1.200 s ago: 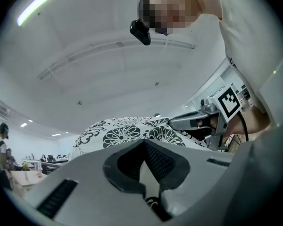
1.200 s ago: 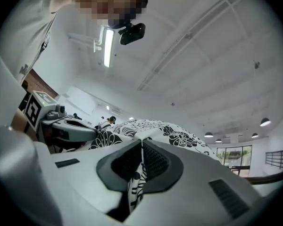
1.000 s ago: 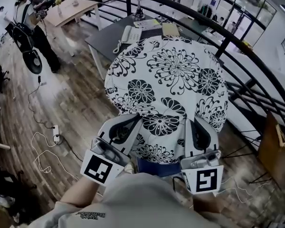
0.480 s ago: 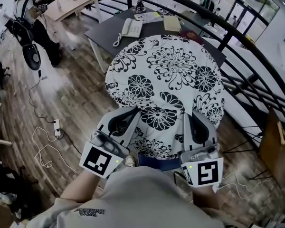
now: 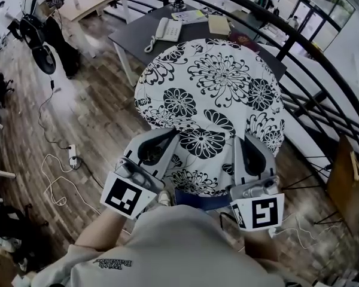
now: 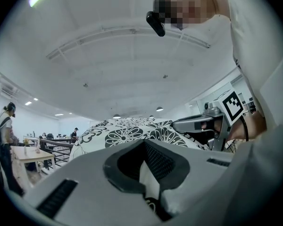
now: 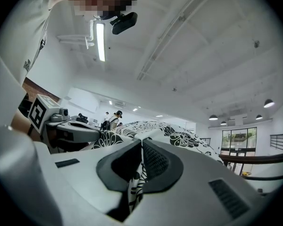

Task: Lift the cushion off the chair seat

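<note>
The left gripper (image 5: 167, 141) and right gripper (image 5: 244, 143) are each pinching the cushion's (image 5: 218, 91) near edge, jaws clamped tight on the fabric. The cushion is hanging raised before the person, this side of the table (image 5: 134, 37). It is looking light and soft, so two spaced edge grips are suiting it.

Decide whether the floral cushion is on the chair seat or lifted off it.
Lifted off: the cushion overlaps the desk behind, its near edge pinched by the left gripper and right gripper.
</note>
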Demonstrator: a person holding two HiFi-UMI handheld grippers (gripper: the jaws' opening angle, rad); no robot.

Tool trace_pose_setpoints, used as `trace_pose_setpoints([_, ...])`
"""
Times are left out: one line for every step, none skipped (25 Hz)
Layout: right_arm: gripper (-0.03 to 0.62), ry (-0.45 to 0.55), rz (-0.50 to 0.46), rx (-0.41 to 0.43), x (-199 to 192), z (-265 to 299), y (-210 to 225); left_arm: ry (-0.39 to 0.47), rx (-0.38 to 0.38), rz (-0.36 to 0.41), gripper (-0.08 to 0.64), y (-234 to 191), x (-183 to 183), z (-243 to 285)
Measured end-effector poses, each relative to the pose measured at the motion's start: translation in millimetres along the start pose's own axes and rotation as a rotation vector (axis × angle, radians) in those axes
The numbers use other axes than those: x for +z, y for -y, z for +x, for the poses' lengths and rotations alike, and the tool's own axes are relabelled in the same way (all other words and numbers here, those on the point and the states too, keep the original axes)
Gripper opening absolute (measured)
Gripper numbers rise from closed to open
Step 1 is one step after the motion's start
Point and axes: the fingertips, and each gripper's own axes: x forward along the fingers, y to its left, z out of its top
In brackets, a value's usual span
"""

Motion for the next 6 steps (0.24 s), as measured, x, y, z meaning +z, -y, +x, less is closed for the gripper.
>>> trace_pose_setpoints([0.003,-0.001,0.0,0.0,0.3,0.1,-0.1,0.001,0.0,-0.003,0.005,-0.2,0.6,0.0])
trace_pose_setpoints([0.003,0.0,0.002,0.0,0.6,0.2,-0.4,0.001,0.0,-0.004,0.005,-0.5,1.1,-0.3])
trace_pose_setpoints([0.003,0.001,0.007,0.001,0.8,0.4,-0.8,0.0,0.0,-0.003,0.005,-0.9,1.5,-0.6])
trace_pose_setpoints([0.003,0.002,0.012,0.002,0.8,0.5,-1.3,-0.003,0.001,-0.001,0.005,-1.3,1.6,-1.0])
trace_pose_setpoints([0.003,0.003,0.019,0.004,0.8,0.6,-1.8,-0.005,0.001,0.001,0.006,-1.7,1.6,-1.5])
trace_pose_setpoints([0.003,0.005,0.025,0.005,0.8,0.7,-2.2,-0.007,0.001,0.003,0.005,-2.1,1.5,-1.9])
